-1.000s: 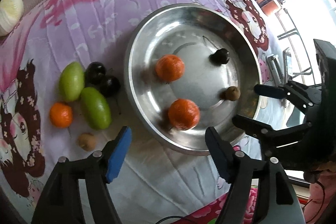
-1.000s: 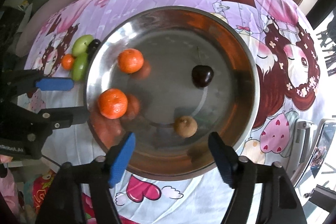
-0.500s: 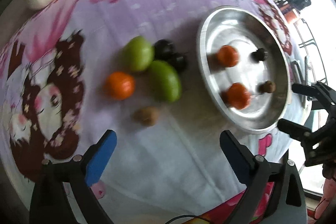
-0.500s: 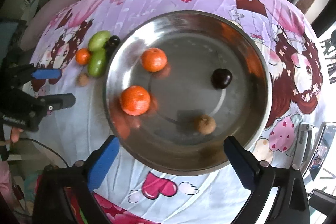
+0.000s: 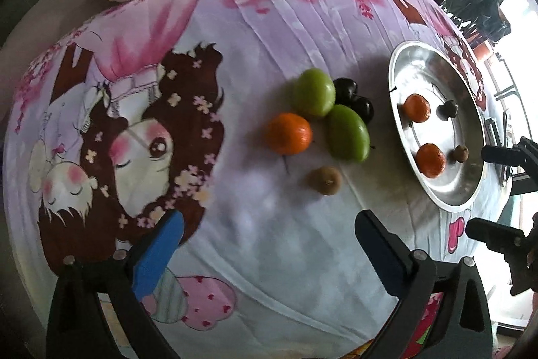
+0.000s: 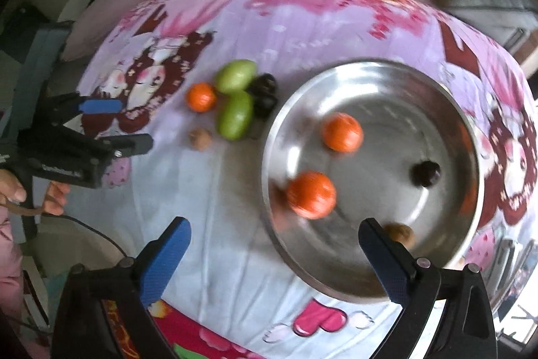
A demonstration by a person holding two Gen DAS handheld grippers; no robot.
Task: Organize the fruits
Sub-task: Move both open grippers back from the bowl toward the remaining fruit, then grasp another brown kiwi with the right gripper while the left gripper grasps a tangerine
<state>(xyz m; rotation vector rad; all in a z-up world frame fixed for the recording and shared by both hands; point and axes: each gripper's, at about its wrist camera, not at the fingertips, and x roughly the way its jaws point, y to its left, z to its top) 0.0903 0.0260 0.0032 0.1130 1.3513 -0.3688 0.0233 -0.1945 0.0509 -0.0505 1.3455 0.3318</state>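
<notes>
Honestly, no lettering reads clearly; the white print on your left gripper's (image 5: 269, 244) body, seen from the right wrist, is blurred. Both grippers' jaws have just been opening and now stand spread wide, nothing between them, your right gripper (image 6: 274, 249) included. Beside the steel bowl (image 5: 400, 66), two green mangoes (image 5: 347, 132) lie on the cloth (image 5: 269, 22), long axes slanting toward each other.

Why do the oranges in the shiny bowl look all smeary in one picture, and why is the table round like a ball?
Right wrist view: motion blur smears the oranges and the steel bowl. Left wrist view: sharper; the loose orange looks crisp, and bright window light washes out the right edge. Both views: the fisheye lens bulges the cloth into a dome.
</notes>
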